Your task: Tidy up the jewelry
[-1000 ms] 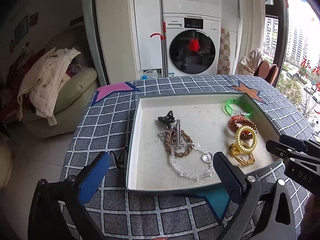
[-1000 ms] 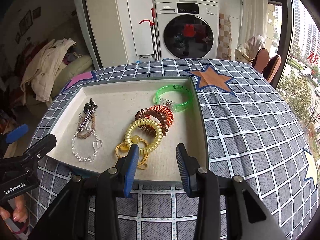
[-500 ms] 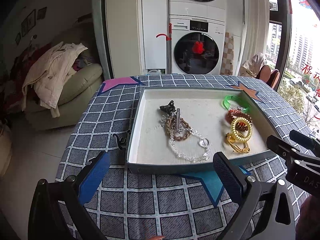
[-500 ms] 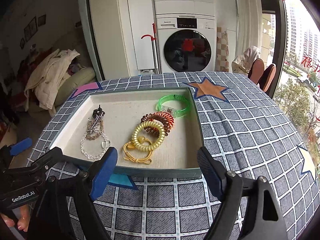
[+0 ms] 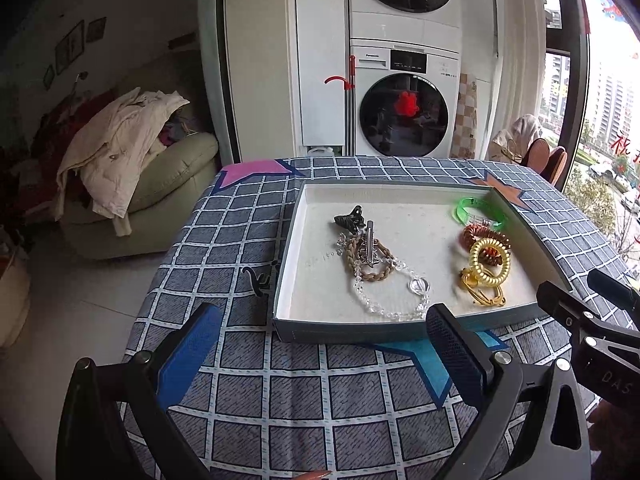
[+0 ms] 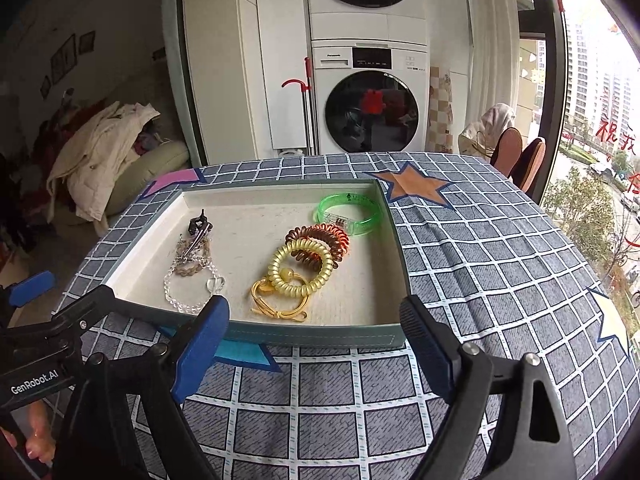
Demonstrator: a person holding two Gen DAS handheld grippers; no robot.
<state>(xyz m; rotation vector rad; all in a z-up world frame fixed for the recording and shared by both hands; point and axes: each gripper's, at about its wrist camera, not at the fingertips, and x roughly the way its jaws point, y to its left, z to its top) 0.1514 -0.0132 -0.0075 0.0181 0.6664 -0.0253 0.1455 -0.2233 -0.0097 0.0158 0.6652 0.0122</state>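
A shallow grey-green tray (image 5: 348,330) (image 6: 320,336) sits on the checked tablecloth. At its left lie a black claw clip (image 5: 350,218) (image 6: 199,222), a silver clip on a braided brown band (image 5: 370,258) (image 6: 194,254) and a clear bead bracelet (image 5: 394,294) (image 6: 188,292). At its right lie a green bangle (image 5: 480,212) (image 6: 350,212), a brown coil tie (image 5: 486,238) (image 6: 320,240), a yellow coil tie (image 5: 490,266) (image 6: 300,268) and a gold cord tie (image 5: 482,294) (image 6: 278,300). My left gripper (image 5: 316,352) and right gripper (image 6: 314,344) are both open and empty, in front of the tray's near edge.
The table (image 6: 500,264) carries a blue-grey grid cloth with coloured stars. Behind it stand a washing machine (image 5: 404,100) and a red-handled mop (image 5: 350,104). A sofa with clothes (image 5: 132,176) is on the left. Chairs (image 6: 520,160) stand at the right by the window.
Both grippers have pulled back from the tray toward the near table edge. The right gripper's jaws went from narrow to wide open.
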